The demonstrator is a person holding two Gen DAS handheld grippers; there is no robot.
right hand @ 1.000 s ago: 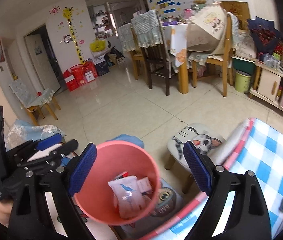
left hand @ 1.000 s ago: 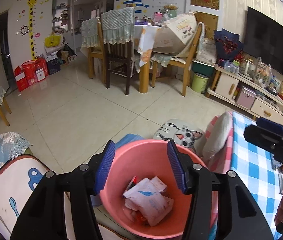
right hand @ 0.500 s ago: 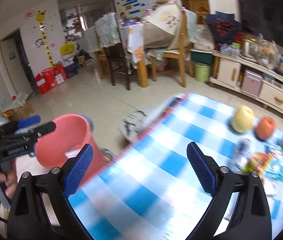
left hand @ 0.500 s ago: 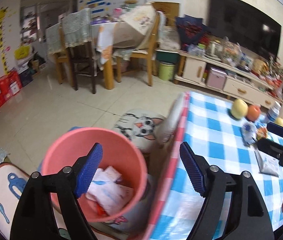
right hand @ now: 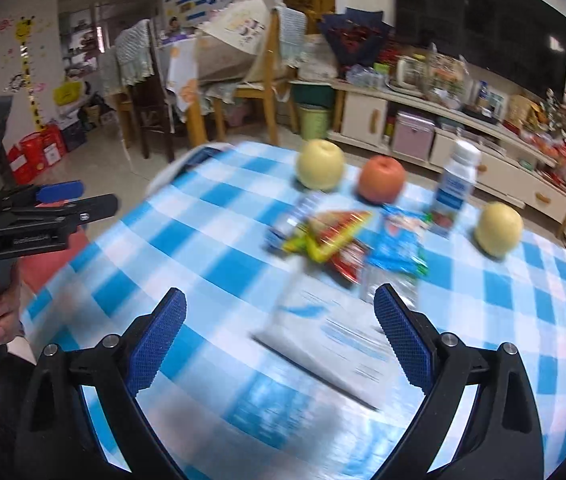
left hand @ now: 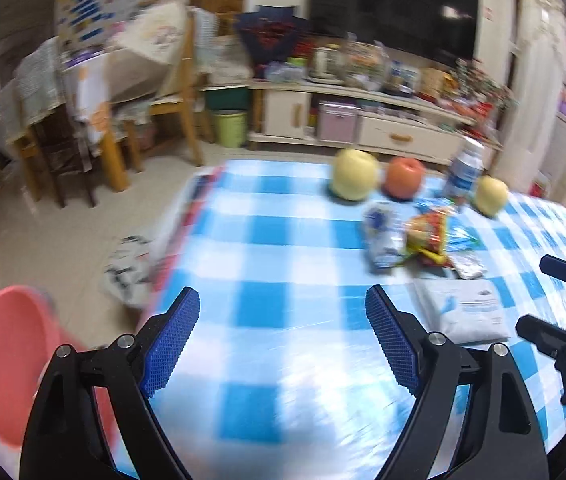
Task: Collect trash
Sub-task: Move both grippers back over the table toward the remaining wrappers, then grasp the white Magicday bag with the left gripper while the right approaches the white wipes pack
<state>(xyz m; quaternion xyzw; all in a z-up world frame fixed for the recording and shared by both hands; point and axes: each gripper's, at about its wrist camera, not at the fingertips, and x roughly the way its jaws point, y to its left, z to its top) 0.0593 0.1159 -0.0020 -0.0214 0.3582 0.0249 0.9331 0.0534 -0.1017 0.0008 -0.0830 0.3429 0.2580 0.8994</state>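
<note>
A white flat packet (right hand: 331, 344) lies on the blue checked tablecloth (right hand: 203, 248), between the jaws of my open, empty right gripper (right hand: 279, 340); it also shows in the left wrist view (left hand: 463, 312). Beyond it lie a red-yellow snack wrapper (right hand: 331, 232), a blue wrapper (right hand: 399, 244) and a clear-blue wrapper (left hand: 383, 236). My left gripper (left hand: 283, 340) is open and empty over bare cloth. The pink bin (left hand: 7, 364) stands on the floor, lower left of the table.
Two yellow apples (right hand: 319, 164) (right hand: 499, 228), an orange-red apple (right hand: 381, 180) and a small bottle (right hand: 455, 188) stand at the table's far side. A cat-face stool (left hand: 127, 268) is by the table's left edge. Chairs and a TV cabinet lie beyond.
Both grippers have swung right from over the pink bin to over the table. The left jaws have opened wider. The white packet now sits between the right jaws.
</note>
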